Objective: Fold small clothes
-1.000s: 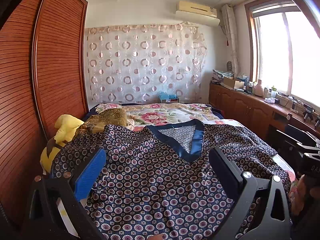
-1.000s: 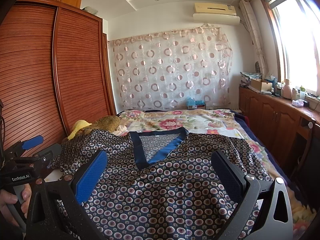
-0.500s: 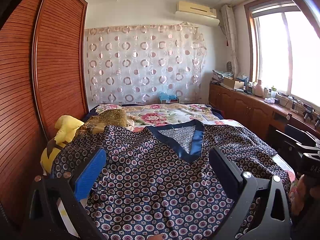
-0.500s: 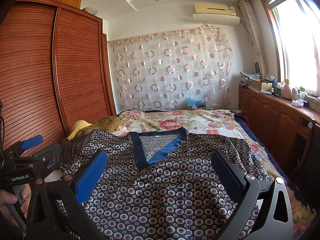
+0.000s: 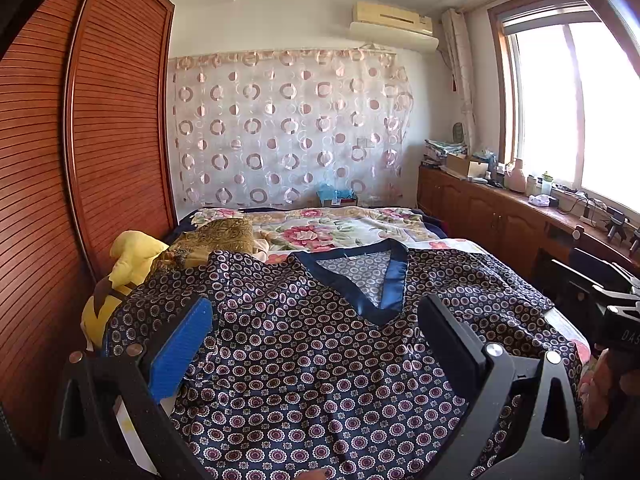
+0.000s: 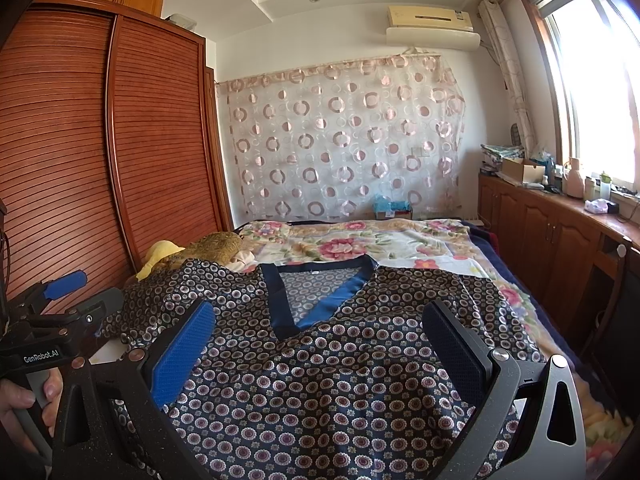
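A navy top (image 5: 312,364) with small ring-flower print and a blue V-neck trim (image 5: 394,280) lies spread flat on the bed, collar away from me. My left gripper (image 5: 316,312) hovers open over its lower middle, nothing between the fingers. In the right wrist view the same top (image 6: 340,384) fills the foreground, and my right gripper (image 6: 320,314) stands open above it, holding nothing. A hand (image 6: 24,400) at that view's left edge holds the left gripper's handle.
A yellow plush toy (image 5: 128,256) and a brown-gold cushion (image 5: 216,236) lie at the top's left sleeve. The floral bedspread (image 5: 340,228) stretches beyond. A slatted wooden wardrobe (image 5: 100,160) lines the left; low cabinets (image 5: 480,208) run under the window at right.
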